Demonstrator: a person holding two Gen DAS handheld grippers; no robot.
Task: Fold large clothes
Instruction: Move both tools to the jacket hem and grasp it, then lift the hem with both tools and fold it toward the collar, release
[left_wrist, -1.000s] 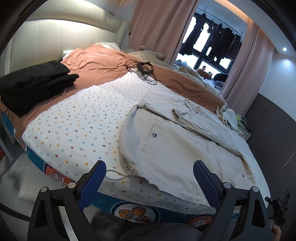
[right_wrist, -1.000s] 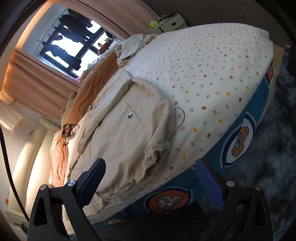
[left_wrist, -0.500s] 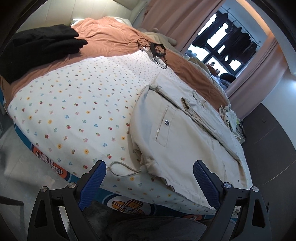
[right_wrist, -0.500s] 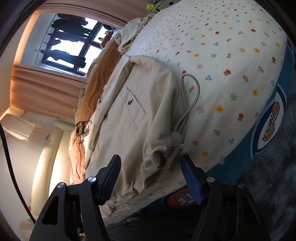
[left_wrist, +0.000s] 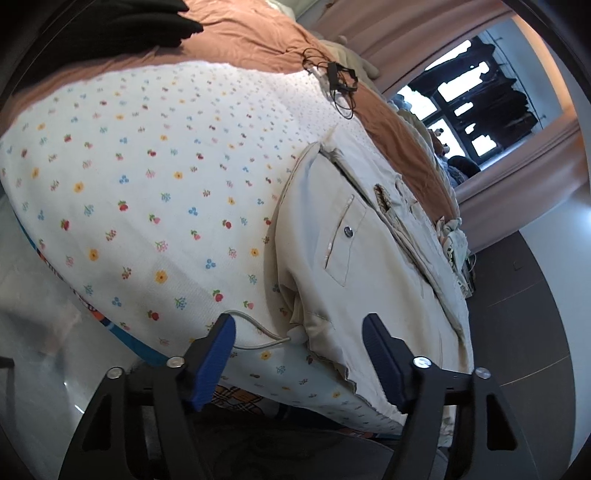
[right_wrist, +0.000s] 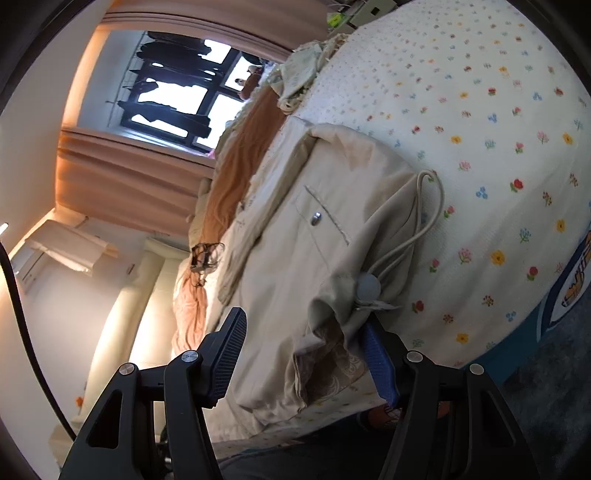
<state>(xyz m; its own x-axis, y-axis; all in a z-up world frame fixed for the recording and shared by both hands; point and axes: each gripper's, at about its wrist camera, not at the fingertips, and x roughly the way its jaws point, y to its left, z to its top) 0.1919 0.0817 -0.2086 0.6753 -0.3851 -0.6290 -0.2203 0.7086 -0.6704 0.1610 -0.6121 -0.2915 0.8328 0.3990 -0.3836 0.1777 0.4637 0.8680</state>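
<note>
Both grippers, left and right, gape empty at the jacket hem; the drawcord could snag.

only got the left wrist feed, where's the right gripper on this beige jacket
Observer: The right gripper is at the beige jacket's bunched hem corner, one finger on each side of the fabric.
Operator: closed on it?
Observer: No, it's open. There's a clear gap beside the black finger.
Operator: anything to snag there
Observer: The round cord toggle sits just above the blue finger, and the patterned lining is turned out between the fingers.
</note>
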